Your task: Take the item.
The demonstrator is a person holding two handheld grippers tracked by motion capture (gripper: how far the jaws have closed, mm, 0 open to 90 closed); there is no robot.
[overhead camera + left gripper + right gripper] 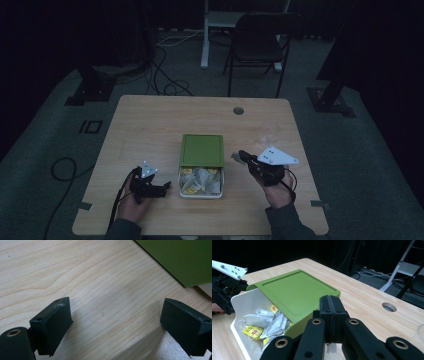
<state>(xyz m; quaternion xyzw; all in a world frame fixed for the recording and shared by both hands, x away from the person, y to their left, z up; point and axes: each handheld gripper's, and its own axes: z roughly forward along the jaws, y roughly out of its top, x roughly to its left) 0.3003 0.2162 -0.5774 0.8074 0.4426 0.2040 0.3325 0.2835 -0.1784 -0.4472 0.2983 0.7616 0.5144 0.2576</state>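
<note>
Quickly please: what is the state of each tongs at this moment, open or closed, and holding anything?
Left tongs: open, nothing between the jaws, bare table beneath.
Right tongs: closed; something small and pale hangs under the jaws, but what it is cannot be told.

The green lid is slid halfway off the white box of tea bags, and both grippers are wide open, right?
Not quite. The left gripper is open, but the right gripper is shut: the right gripper view shows its jaws pressed together. The rest holds: the green lid covers only the far part of the white box, and tea bags show.
</note>
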